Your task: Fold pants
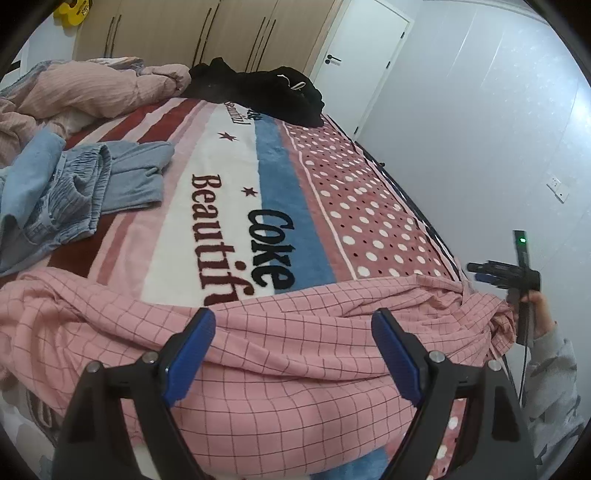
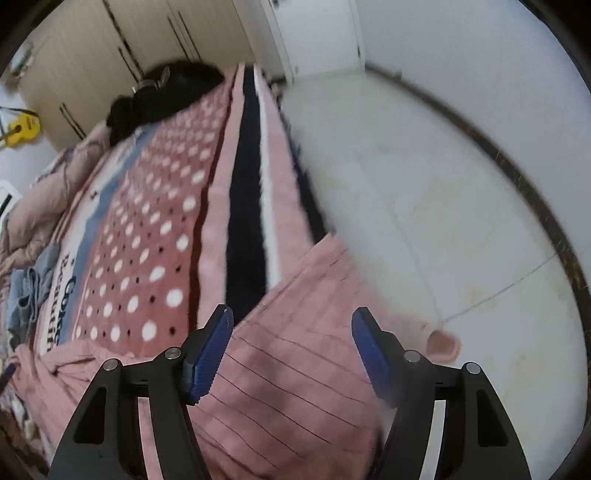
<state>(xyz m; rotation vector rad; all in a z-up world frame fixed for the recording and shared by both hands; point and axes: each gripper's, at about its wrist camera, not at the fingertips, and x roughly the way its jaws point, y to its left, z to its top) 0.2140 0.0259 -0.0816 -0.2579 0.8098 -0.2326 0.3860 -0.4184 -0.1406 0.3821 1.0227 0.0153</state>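
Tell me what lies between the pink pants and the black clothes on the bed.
In the left wrist view, only bare blanket, with its stars and lettering, lies between the pink pants and the black clothes. The blue clothes lie off to the left.

The left wrist camera sits low at the near edge of the bed [image 1: 236, 155], close over the pink checked pants [image 1: 280, 354], and looks along the blanket toward the wardrobe doors [image 1: 207, 33] and the white door [image 1: 365, 62] at the far end. The right wrist camera hangs off the bed's side edge, tilted — half its view is white floor [image 2: 424, 192], half the polka-dot blanket [image 2: 147, 236]. It too is close over the pants [image 2: 295, 376]. Both views share the checked cloth, the dotted strip, the black clothing heap [image 1: 266, 92] and the wardrobe; the left one also catches the right gripper [image 1: 476, 271] at its right border.
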